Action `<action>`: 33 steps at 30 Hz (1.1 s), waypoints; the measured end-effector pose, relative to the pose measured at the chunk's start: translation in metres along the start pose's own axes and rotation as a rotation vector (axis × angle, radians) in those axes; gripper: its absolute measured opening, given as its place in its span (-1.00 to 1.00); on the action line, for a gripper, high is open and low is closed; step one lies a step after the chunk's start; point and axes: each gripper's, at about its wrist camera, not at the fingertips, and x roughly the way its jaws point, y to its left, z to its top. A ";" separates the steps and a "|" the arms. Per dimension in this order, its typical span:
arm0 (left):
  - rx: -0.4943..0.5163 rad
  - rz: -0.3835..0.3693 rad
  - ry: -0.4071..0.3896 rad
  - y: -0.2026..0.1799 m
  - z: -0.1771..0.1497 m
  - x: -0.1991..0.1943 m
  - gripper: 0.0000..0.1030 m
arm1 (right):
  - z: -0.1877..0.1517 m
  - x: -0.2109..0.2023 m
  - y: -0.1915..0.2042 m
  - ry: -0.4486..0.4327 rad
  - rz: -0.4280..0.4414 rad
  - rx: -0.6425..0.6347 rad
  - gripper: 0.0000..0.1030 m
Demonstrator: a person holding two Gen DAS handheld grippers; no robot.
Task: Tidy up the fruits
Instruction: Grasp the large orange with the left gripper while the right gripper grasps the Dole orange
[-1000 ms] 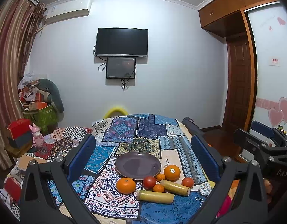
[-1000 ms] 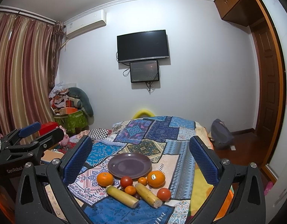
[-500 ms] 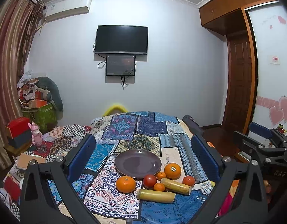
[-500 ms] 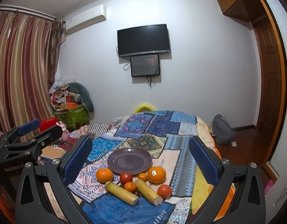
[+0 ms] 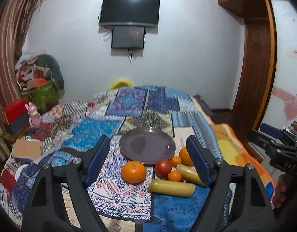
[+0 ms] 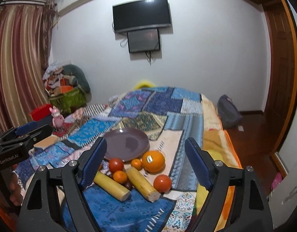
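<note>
the fruit lies in a cluster on the patchwork bedspread [image 5: 133, 104], just in front of an empty purple plate [image 5: 147, 147]: a big orange [image 5: 133, 171], a tomato [image 5: 163, 165], small oranges and two yellow sticks [image 6: 111, 186]. both tongs, left gripper [image 5: 148, 160] and right gripper [image 6: 144, 160], hang above the pile, released; their jaws have just been closing, nothing between them touched.

Oranges [image 6: 153, 161], tomatoes [image 6: 116, 165], small mandarins [image 6: 120, 176] and two yellow cylindrical pieces [image 6: 142, 184] are clustered just beside the empty purple plate [image 6: 117, 145], at its near rim.
</note>
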 end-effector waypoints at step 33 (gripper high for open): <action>-0.026 -0.029 0.481 0.040 -0.056 0.185 0.35 | -0.034 0.167 -0.043 0.461 0.090 0.021 0.23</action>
